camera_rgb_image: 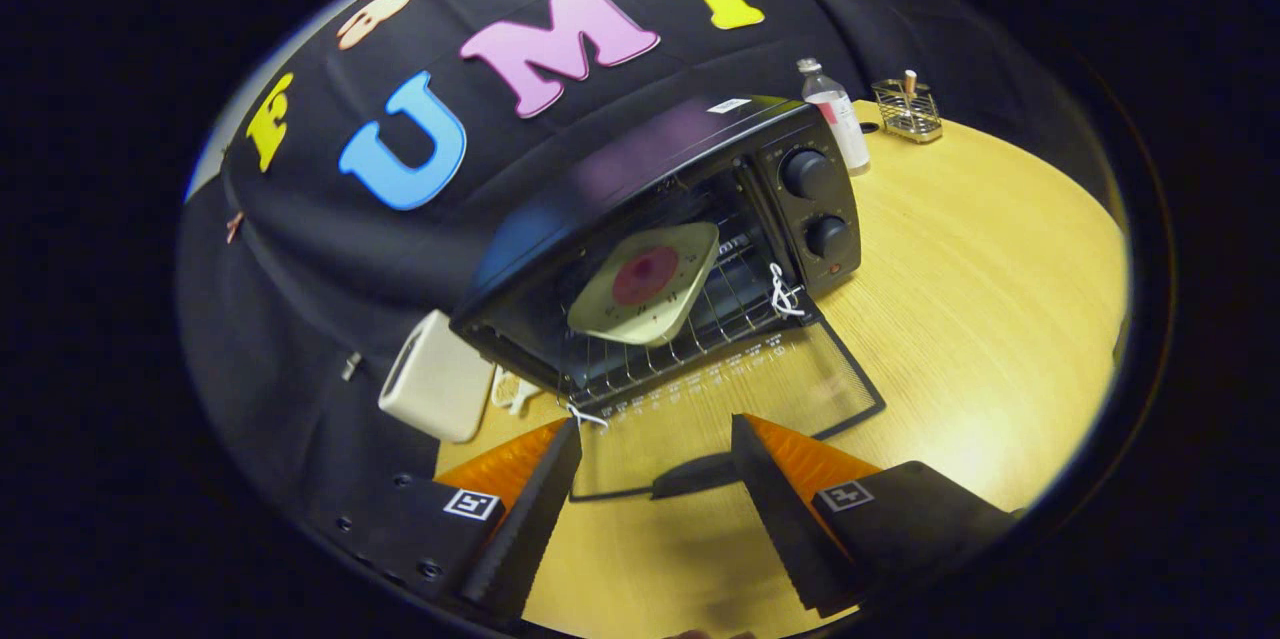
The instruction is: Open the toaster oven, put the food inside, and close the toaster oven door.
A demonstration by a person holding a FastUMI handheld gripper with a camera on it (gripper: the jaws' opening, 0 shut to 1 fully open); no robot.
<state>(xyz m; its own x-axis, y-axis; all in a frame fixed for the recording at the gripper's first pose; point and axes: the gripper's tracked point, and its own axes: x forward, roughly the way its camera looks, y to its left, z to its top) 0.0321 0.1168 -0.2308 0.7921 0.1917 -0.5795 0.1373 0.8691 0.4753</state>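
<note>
Fingers (655, 449) spread, empty, toward open toaster oven (690, 219) door (720, 409).

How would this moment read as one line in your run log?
gripper: open, at door handle | toaster oven: door down | plate of food: on rack

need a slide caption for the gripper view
Open gripper at the handle of the lowered toaster oven door, plate of food on the rack inside.

The camera rides on the tool (655, 464), looking forward and down along its two spread fingers (530, 509). It sits close above the surface (960, 319), tilted, facing the open oven (660, 249) just ahead, with the booth wall (300, 249) behind.
</note>
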